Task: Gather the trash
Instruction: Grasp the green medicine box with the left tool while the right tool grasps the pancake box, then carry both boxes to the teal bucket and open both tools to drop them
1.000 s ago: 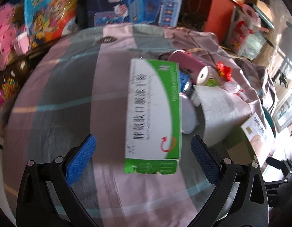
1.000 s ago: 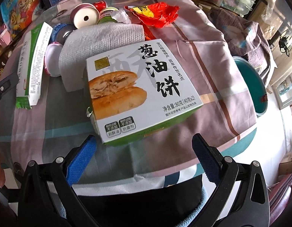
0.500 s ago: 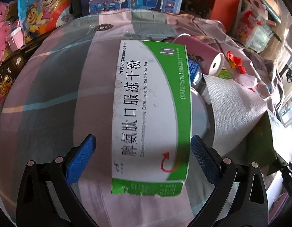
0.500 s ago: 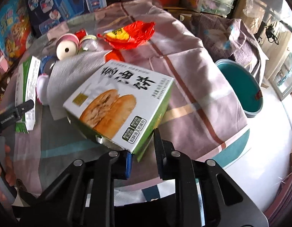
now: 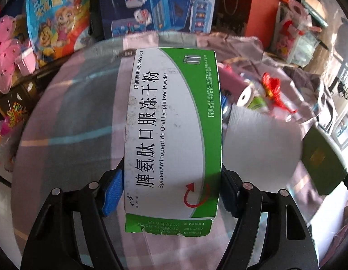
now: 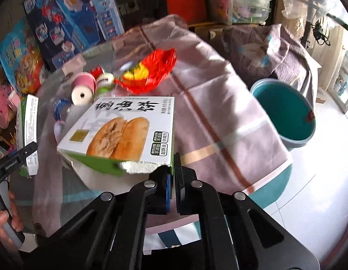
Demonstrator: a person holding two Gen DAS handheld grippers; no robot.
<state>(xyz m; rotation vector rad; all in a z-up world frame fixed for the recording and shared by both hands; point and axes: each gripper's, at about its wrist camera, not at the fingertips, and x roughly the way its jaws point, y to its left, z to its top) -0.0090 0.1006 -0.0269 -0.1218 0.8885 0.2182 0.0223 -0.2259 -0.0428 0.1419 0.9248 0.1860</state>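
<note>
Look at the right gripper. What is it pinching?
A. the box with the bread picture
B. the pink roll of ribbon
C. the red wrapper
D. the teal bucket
A: the right gripper is shut on a thin corner flap of the box with the bread picture, tipping it up, while the red wrapper, pink roll and teal bucket sit untouched.

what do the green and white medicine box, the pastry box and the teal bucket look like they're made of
Green and white medicine box: thin printed card, semi-gloss; its end flap is torn ragged. Pastry box with the bun photo: glossy printed card, its torn edge showing white fibre. Teal bucket: probably moulded plastic, smooth with an even rim.
</note>
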